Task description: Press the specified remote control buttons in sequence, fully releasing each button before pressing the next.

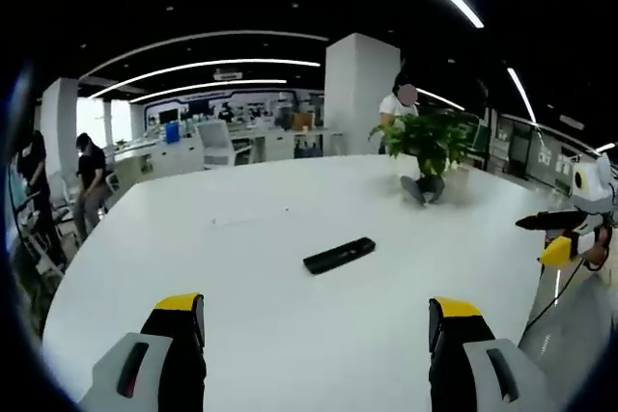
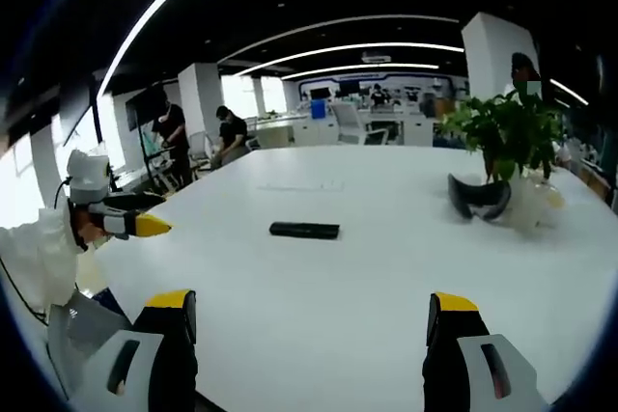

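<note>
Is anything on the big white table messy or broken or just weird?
Nothing looks spilled or broken. The black remote lies flat on the white table, a bit slanted. The one odd thing is a dark headset-like object left beside the potted plant. Both grippers are open, away from the remote.

Black remote (image 2: 304,230) lies on the white table (image 2: 367,277) (jaws spread wide, well short).

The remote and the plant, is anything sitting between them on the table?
No. In the left gripper view, only bare white table lies between the black remote and the potted plant. The right gripper view agrees.
</note>
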Available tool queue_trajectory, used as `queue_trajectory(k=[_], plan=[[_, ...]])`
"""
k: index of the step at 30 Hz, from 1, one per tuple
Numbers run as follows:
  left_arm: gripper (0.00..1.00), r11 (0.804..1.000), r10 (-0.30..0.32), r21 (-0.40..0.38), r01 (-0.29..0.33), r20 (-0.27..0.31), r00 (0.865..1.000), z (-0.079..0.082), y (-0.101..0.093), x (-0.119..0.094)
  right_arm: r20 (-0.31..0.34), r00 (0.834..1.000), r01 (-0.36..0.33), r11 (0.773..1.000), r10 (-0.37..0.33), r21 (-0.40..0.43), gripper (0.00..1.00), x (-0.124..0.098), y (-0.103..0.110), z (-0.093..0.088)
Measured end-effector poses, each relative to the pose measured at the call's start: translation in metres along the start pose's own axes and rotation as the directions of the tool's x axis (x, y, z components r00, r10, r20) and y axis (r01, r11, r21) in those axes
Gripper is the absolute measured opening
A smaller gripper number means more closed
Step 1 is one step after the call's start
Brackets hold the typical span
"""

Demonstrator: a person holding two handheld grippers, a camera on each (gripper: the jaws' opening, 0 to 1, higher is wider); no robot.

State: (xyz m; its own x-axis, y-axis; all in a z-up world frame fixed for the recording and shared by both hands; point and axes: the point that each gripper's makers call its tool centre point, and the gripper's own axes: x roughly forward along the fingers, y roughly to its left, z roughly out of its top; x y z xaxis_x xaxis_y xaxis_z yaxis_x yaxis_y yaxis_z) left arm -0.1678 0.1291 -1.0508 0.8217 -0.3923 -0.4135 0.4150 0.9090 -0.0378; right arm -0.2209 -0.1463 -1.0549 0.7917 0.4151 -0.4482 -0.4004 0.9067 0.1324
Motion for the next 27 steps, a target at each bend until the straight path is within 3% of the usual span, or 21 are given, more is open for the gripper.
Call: queue_trajectory(k=[6, 16, 27], plan=[[1.0, 0.999, 0.029, -0.04, -0.028, 0.027, 0.999, -0.013, -0.007, -0.023, -0.019, 1.0, -0.008, 1.0, 0.008, -0.001, 0.99, 0.001, 0.0, -0.003], [1.0, 0.996, 0.065, -0.067, -0.066, -0.01, 0.998, -0.047, -0.001, -0.049, -0.028, 0.999, -0.02, 0.999, 0.019, -0.037, 0.99, 0.001, 0.008, -0.007], [1.0, 0.994, 0.094, -0.063, -0.094, -0.007, 0.996, -0.058, 0.0, -0.067, -0.033, 0.999, -0.012, 0.999, 0.01, -0.047, 0.99, 0.0, 0.006, -0.013]])
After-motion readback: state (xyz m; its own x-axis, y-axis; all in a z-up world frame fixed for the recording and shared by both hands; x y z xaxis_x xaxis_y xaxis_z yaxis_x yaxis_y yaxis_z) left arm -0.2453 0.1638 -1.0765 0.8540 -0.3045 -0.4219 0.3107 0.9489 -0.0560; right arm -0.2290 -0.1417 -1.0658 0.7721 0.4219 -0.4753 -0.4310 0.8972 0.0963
